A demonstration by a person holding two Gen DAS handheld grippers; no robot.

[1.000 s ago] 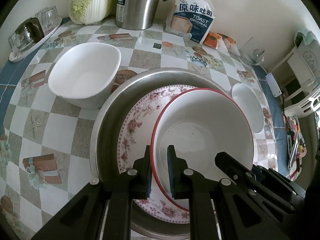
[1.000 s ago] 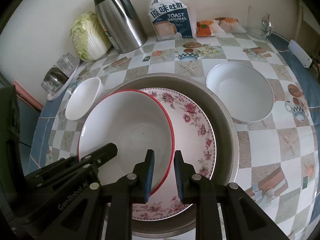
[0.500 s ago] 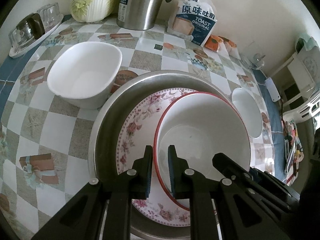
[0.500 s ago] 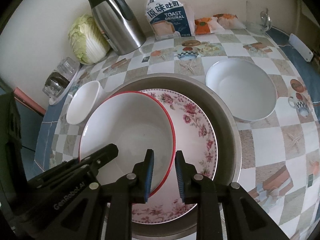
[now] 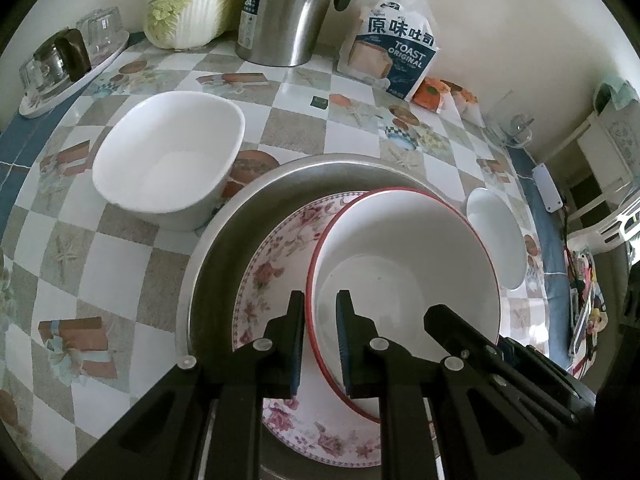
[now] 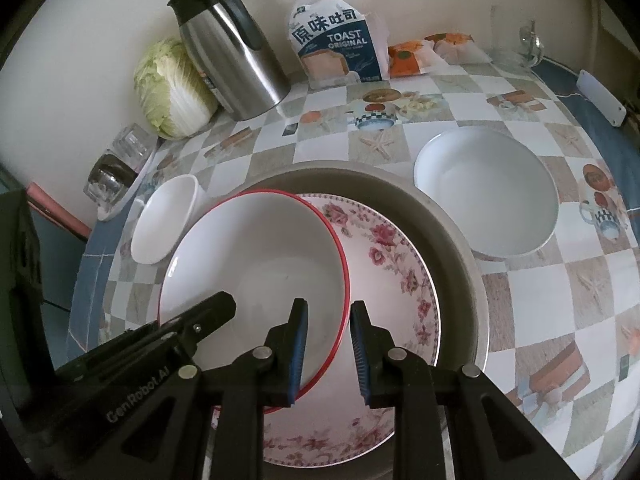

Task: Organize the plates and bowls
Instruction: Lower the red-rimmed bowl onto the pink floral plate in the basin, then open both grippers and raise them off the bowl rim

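Note:
A white bowl with a red rim sits tilted over a floral plate, which lies inside a wide steel basin. My left gripper is shut on the bowl's near left rim, one pad inside and one outside. My right gripper pinches the near right rim the same way, its jaws a little wider. Each wrist view shows the other gripper's black fingers low inside the bowl.
A deep white bowl stands left of the basin and a shallow white bowl stands to its right. Along the back wall are a steel kettle, a cabbage, a toast bag and a tray of glasses.
The right gripper's jaws stand slightly wider around the rim. The bowl and both hands have barely shifted.

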